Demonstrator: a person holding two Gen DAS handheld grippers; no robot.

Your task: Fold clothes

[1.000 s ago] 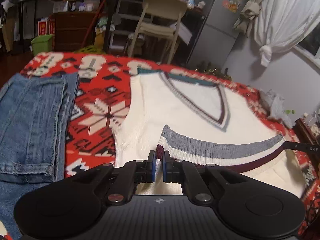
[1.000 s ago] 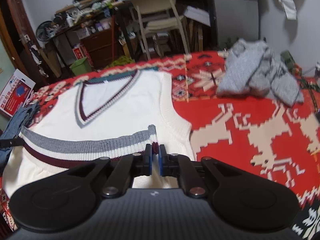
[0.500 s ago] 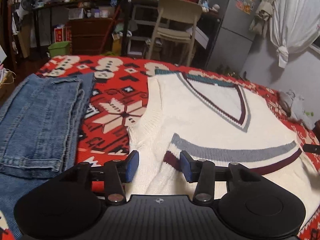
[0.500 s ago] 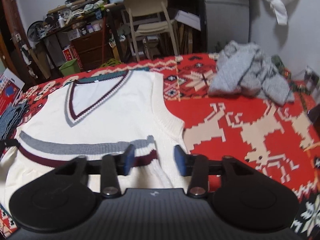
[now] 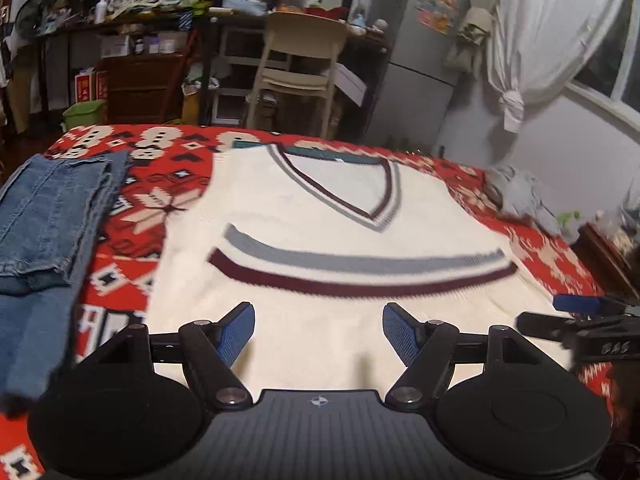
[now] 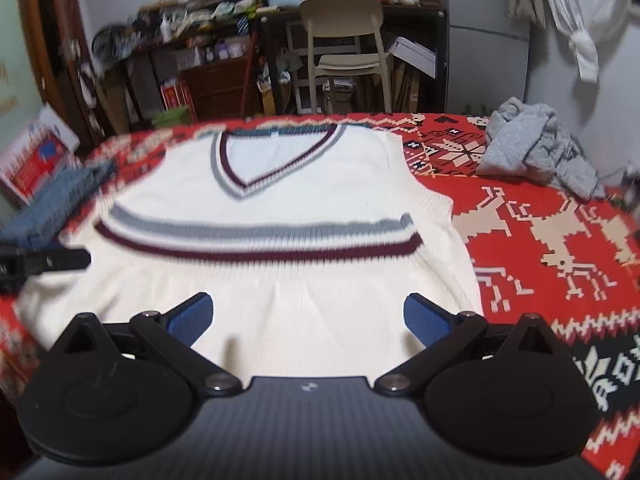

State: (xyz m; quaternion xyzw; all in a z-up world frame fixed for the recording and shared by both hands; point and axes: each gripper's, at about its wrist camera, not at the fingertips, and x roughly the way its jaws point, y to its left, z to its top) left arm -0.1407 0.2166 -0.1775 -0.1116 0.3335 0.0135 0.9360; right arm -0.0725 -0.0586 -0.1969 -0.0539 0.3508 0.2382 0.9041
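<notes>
Cream V-neck vest [image 5: 320,216] folded hem-up, grey and maroon stripes slightly blurred, left gripper [image 5: 318,330] and right gripper [image 6: 308,318] wide apart, empty.

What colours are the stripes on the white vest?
Grey above dark maroon, running across the folded-up hem of the vest. The right wrist view shows them best.

Dim warm indoor light, motion blur across the vest [image 6: 280,208], fisheye bending and dark vignetting farthest from it.

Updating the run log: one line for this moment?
left gripper: open | right gripper: open | vest: hem folded up, released | jeans: folded
</notes>
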